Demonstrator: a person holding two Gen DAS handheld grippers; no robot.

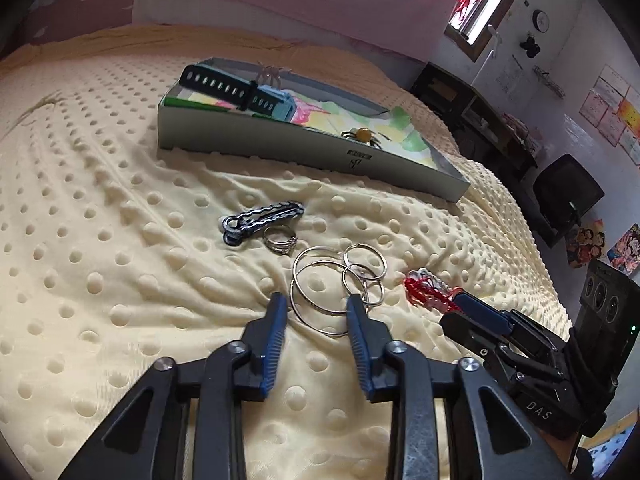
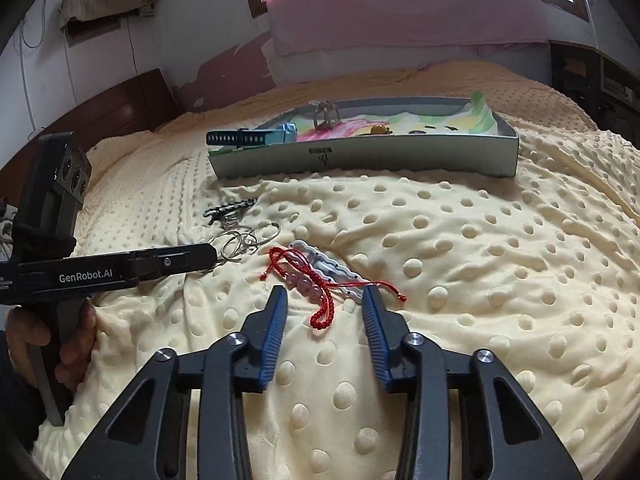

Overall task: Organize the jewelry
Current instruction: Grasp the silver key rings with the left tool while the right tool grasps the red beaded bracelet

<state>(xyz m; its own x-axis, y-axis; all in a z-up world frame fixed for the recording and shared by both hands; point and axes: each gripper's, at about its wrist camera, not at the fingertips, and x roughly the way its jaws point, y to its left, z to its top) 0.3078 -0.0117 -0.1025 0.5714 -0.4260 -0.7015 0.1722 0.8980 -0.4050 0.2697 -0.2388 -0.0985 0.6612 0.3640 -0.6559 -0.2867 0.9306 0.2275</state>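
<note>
Since several pieces already lie in the box, I log the job as partly done.
Box (image 1: 280, 148): upper centre of left view; holds a watch (image 1: 236, 90), a clear clip (image 1: 269, 73) and an amber piece (image 1: 363, 135).
Left on blanket (image 1: 100, 240): dark clip (image 1: 260, 216), ring (image 1: 280, 240), hoops (image 1: 336, 284) at mid-frame; red bracelet (image 2: 304, 280) over a white clip (image 2: 332, 270), centre of right view.
Left gripper (image 1: 316, 310): fingers apart, straddling the hoops, nothing held.
Right gripper (image 2: 325, 300): fingers apart around the bracelet, not clamped.
Estimate: I'd say five pieces remain.
</note>
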